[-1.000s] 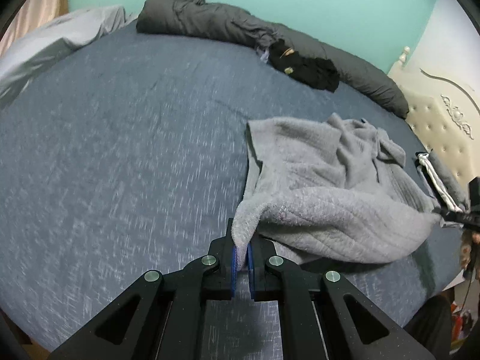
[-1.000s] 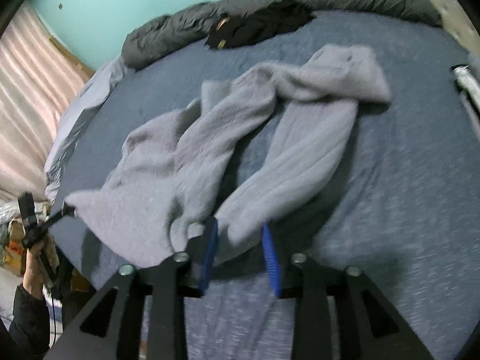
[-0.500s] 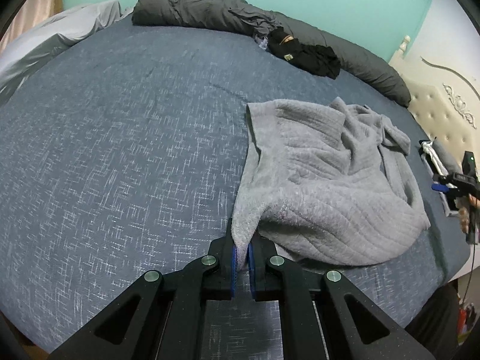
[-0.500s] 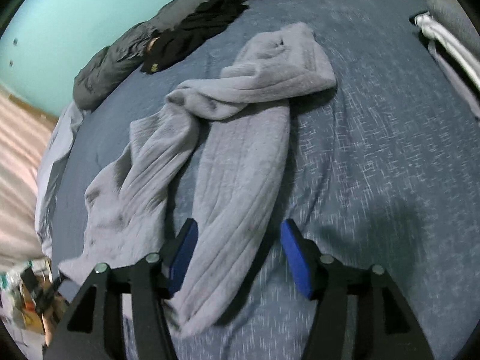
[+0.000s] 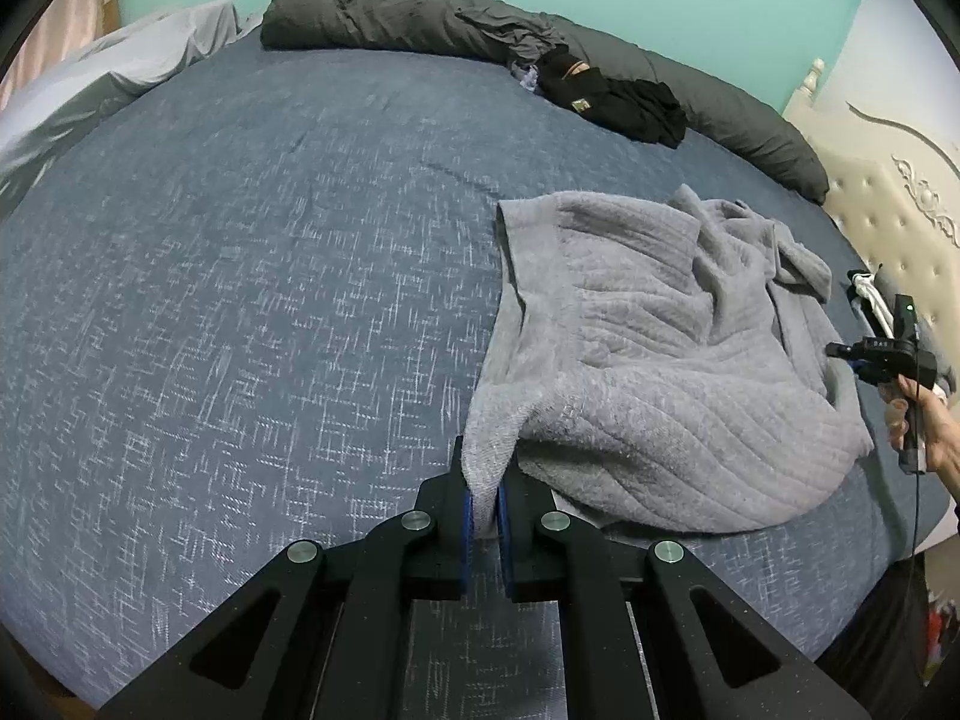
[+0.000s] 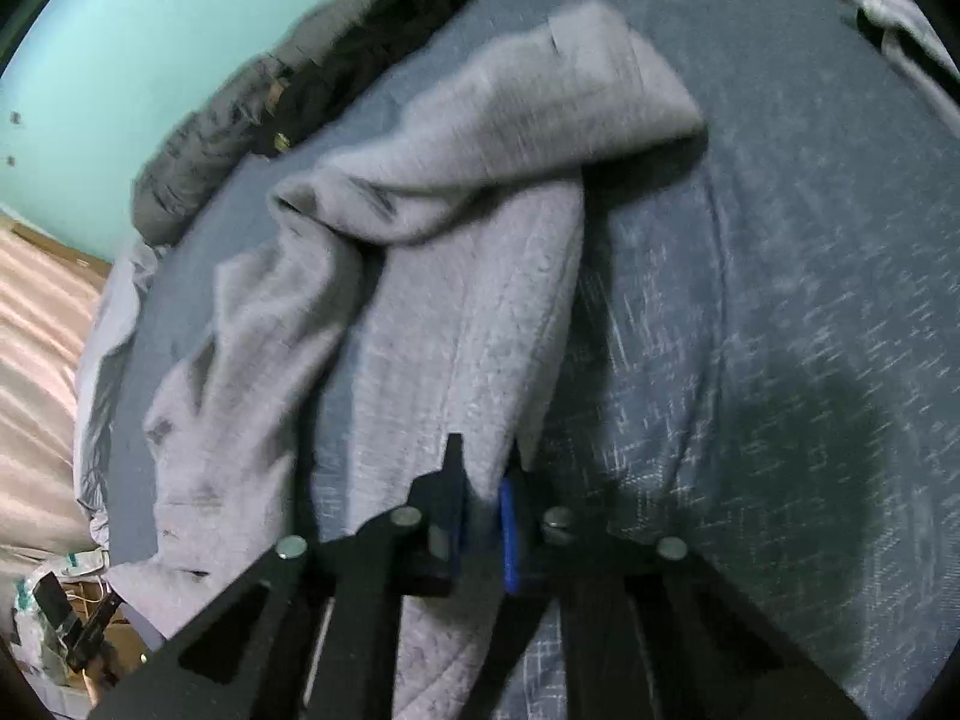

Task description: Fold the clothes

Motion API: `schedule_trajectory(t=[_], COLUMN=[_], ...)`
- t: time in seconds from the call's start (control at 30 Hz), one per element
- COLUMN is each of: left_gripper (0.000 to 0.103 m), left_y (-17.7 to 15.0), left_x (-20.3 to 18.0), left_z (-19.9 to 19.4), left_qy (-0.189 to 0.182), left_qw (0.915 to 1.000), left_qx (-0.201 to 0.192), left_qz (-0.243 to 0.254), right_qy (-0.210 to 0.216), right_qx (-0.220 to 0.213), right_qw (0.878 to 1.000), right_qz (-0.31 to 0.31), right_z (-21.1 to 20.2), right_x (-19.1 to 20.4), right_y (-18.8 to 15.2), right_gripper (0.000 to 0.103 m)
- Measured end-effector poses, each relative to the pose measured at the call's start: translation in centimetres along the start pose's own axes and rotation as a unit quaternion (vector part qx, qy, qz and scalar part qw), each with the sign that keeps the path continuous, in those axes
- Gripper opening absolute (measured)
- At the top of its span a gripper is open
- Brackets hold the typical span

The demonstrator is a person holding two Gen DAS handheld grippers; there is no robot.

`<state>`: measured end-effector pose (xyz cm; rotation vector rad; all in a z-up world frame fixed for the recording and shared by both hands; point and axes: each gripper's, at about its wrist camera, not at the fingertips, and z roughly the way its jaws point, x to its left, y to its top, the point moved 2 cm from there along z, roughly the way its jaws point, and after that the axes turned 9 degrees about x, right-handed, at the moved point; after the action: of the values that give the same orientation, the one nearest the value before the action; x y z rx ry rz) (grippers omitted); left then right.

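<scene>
A fuzzy grey garment [image 5: 648,360] lies rumpled on the blue bedspread [image 5: 240,330], right of centre in the left wrist view. My left gripper [image 5: 485,480] is shut on a corner of it, which rises slightly off the bed. In the blurred right wrist view the same grey garment [image 6: 468,312] stretches away as a long leg-like strip, and my right gripper [image 6: 483,480] is shut on its near part. The right gripper [image 5: 882,354] also shows at the far right edge of the left wrist view, held in a hand [image 5: 936,432].
A dark grey duvet [image 5: 420,18] is rolled along the far edge of the bed, with black clothes [image 5: 618,99] lying against it. A pale quilted headboard [image 5: 900,228] stands at the right. A light sheet [image 5: 120,72] bunches at the far left. A white cord [image 6: 900,18] lies top right.
My right gripper, open over the grey strip before, has closed on it. The left gripper keeps its hold on the corner, and its view has shifted slightly.
</scene>
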<state>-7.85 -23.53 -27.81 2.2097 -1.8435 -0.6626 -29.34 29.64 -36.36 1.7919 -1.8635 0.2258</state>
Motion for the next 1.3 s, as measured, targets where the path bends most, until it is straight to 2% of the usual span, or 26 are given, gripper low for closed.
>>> schedule_trajectory(t=[0.17,0.3,0.43,0.53,0.6,0.7,0.77,0.83,0.9,1.07,1.13,1.23,1.3], left_gripper=[0.006,0.006,0.006,0.006,0.006,0.006,0.006,0.008,0.008,0.009,0.009,0.009,0.009], left_y=[0.3,0.4,0.2,0.0,-0.1,-0.2,-0.3,-0.4,-0.5,-0.1,0.6,2.1,3.3], left_x=[-0.4,-0.9,-1.6,-2.4,-2.9,-3.5,-3.4,-3.4,-3.1,-1.7,-1.4,-1.6,-1.9], left_z=[-0.9,-2.1,-3.4,-4.0,-4.1,-3.8,-3.9,-4.1,-4.5,-6.6,-7.0,-5.9,-4.4], left_qy=[-0.004,-0.018,-0.03,-0.04,-0.04,-0.038,-0.037,-0.036,-0.035,-0.037,-0.036,-0.028,-0.035], left_qw=[0.9999,0.9997,0.9992,0.9987,0.9986,0.9986,0.9987,0.9988,0.9989,0.9992,0.9991,0.9994,0.9993], left_qx=[-0.006,-0.014,-0.026,-0.027,-0.023,-0.014,-0.008,-0.003,-0.001,-0.015,-0.021,-0.021,-0.016], left_qz=[0.007,0.006,0.011,0.018,0.025,0.033,0.034,0.034,0.032,0.007,0.004,0.005,0.002], right_qy=[-0.001,-0.017,-0.022,-0.042,-0.05,-0.055,-0.062,-0.073,-0.068,-0.095,-0.086,-0.072,-0.076], right_qx=[-0.067,-0.095,-0.115,-0.13,-0.105,-0.023,0.023,0.021,0.002,-0.08,-0.087,-0.065,-0.054], right_qw=[0.997,0.994,0.992,0.989,0.992,0.998,0.998,0.997,0.997,0.992,0.992,0.995,0.994], right_qz=[-0.028,-0.046,-0.056,-0.063,-0.045,-0.01,0.014,0.023,0.025,0.0,-0.014,-0.033,-0.051], right_z=[-8.2,-14.8,-20.3,-22.3,-21.5,-17.3,-15.0,-15.0,-16.5,-21.2,-21.6,-19.8,-18.1], right_x=[1.2,1.5,1.7,1.7,0.4,-2.2,-3.6,-3.9,-3.8,-2.5,-1.9,-0.8,-0.6], right_y=[-0.9,-2.0,-4.5,-7.3,-8.5,-9.5,-10.3,-10.5,-10.1,-7.8,-6.5,-5.0,-4.1], right_gripper=[0.007,0.007,0.007,0.007,0.007,0.008,0.011,0.012,0.019,0.047,0.052,0.059,0.06])
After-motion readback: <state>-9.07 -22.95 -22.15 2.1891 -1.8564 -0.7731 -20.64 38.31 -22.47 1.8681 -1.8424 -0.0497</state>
